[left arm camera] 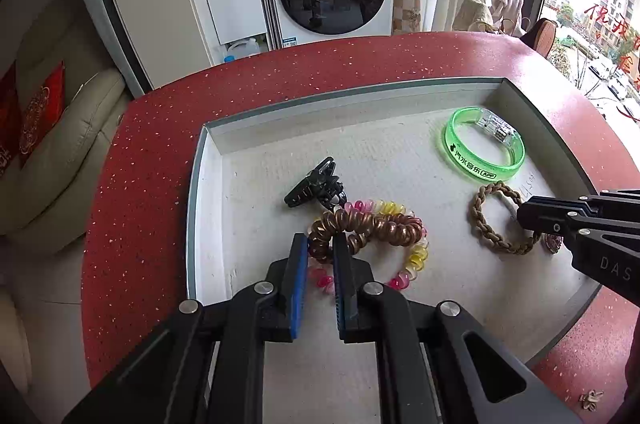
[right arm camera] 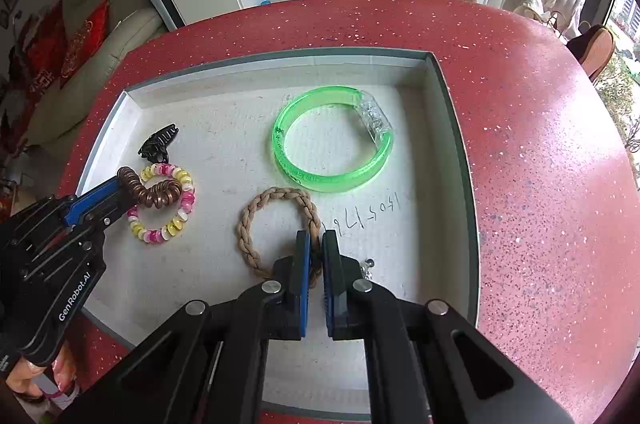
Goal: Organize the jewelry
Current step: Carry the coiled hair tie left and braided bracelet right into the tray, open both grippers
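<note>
The right gripper (right arm camera: 316, 248) covers the near stretch of the braided band (right arm camera: 276, 198), and a small metal piece (right arm camera: 367, 266) peeks out beside it, too small to name. The left gripper (left arm camera: 320, 252) hides part of the brown coil tie (left arm camera: 372, 224). The tray (right arm camera: 452, 128) runs off the bottom edge. A tiny object (left arm camera: 591, 399) on the counter (left arm camera: 280, 64) stays unreadable.

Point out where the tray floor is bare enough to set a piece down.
Bare floor lies between the black hair clip and green bangle, and along the tray far wall. Crowded: the left corner, where brown coil tie overlaps the pink-yellow one.
</note>
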A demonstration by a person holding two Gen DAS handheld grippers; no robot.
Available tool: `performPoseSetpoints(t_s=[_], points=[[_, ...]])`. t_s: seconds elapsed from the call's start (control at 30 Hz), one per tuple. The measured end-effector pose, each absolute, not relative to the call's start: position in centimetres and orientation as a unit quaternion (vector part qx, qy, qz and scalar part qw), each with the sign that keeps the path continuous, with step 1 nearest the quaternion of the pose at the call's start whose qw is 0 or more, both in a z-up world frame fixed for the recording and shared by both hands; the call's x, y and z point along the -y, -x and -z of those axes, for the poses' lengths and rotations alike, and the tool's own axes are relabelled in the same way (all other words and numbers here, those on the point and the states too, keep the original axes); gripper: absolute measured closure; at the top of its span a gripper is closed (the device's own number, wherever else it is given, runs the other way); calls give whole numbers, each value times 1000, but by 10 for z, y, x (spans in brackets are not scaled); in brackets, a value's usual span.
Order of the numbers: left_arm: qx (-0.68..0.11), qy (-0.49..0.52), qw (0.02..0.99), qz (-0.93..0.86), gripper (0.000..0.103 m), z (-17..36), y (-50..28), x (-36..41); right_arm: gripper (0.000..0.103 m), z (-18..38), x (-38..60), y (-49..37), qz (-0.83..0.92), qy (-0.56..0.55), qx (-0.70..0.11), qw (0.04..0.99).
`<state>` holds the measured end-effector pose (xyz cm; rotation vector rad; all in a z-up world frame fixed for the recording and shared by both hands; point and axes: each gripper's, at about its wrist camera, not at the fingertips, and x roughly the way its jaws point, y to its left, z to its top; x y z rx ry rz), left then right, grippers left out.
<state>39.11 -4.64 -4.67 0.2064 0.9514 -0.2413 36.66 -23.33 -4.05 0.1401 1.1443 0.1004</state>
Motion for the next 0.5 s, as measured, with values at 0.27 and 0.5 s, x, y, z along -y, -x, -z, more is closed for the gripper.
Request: performPoseSetpoints(t_s=[0.27, 0.5], points=[[-470, -83, 873, 103, 74, 48, -386, 42, 53, 26, 233, -358, -63, -87, -524, 845], [-454, -91, 880, 100, 74, 43, -375, 43, 51, 15, 235, -345, -71, -96, -511, 851]])
